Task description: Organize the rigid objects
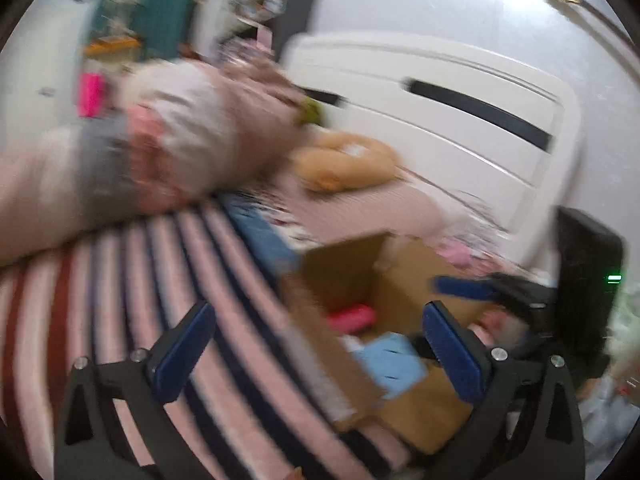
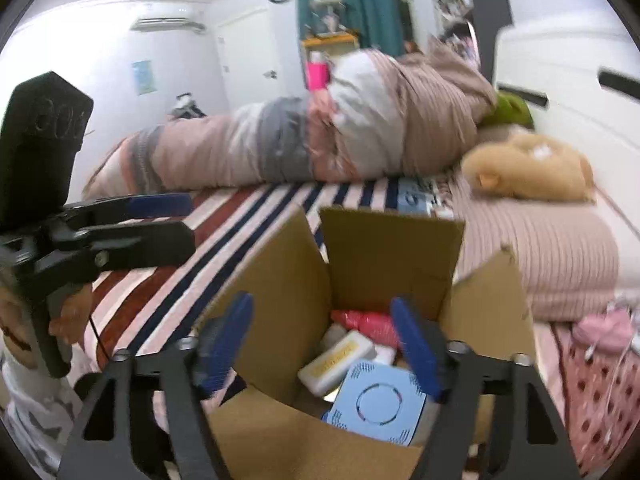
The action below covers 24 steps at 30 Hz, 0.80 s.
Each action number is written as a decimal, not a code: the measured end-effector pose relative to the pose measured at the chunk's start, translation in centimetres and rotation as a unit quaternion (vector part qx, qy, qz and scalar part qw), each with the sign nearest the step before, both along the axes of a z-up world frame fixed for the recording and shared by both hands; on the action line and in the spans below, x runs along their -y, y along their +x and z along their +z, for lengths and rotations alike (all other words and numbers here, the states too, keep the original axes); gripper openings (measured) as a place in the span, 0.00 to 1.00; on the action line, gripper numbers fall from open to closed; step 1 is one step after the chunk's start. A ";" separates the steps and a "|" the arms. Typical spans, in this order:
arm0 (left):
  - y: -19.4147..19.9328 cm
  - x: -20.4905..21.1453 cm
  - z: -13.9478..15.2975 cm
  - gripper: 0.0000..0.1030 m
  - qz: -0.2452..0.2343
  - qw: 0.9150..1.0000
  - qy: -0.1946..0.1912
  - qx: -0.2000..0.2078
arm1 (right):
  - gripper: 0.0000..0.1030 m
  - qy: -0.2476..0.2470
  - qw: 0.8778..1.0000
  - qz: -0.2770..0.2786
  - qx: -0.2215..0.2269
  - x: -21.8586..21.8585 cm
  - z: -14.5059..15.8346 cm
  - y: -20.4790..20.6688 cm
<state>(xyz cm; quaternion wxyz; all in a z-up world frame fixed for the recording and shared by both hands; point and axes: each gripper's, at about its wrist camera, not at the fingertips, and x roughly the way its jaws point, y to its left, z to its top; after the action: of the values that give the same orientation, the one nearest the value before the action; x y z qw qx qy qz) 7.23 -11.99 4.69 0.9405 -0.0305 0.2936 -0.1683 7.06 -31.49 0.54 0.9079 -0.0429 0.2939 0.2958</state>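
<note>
An open cardboard box (image 2: 280,280) stands on the striped bed. Inside it lie a light blue square device (image 2: 376,404), a white bar with yellow print (image 2: 336,360) and a pink-red object (image 2: 368,324). My right gripper (image 2: 324,344) is open and empty, straddling the box's near-left wall just above the contents. My left gripper (image 1: 316,352) is open and empty, over the bed beside the box (image 1: 340,264); the blue device (image 1: 390,362) and pink object (image 1: 352,316) show inside. The left gripper also shows in the right wrist view (image 2: 184,220), where its jaws look edge-on.
A rolled striped duvet (image 2: 320,136) lies across the far side of the bed. A tan plush toy (image 2: 528,168) and a ribbed pink pillow (image 2: 540,252) lie by the white headboard (image 2: 560,60). The striped sheet (image 2: 180,264) stretches left of the box.
</note>
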 end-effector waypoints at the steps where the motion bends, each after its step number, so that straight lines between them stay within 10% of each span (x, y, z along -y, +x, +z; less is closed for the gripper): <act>1: -0.6 -0.4 0.0 0.99 0.027 1.000 0.008 0.007 | 0.85 -0.001 1.000 0.010 0.017 -0.1 0.4 -0.4; 9: -4.4 -3.5 -0.8 0.99 0.202 0.977 0.047 0.043 | 1.00 0.015 0.987 0.089 0.129 -0.8 2.3 -2.7; 24: -5.2 -4.7 -1.2 0.99 0.240 0.968 0.055 0.046 | 1.00 0.017 0.986 0.096 0.134 -1.1 1.6 -3.1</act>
<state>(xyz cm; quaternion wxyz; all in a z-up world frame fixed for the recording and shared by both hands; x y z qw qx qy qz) 2.02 -7.25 3.48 0.9660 -0.0407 0.2432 0.0771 3.98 -30.40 2.18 0.9070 -0.0944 0.1593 0.3782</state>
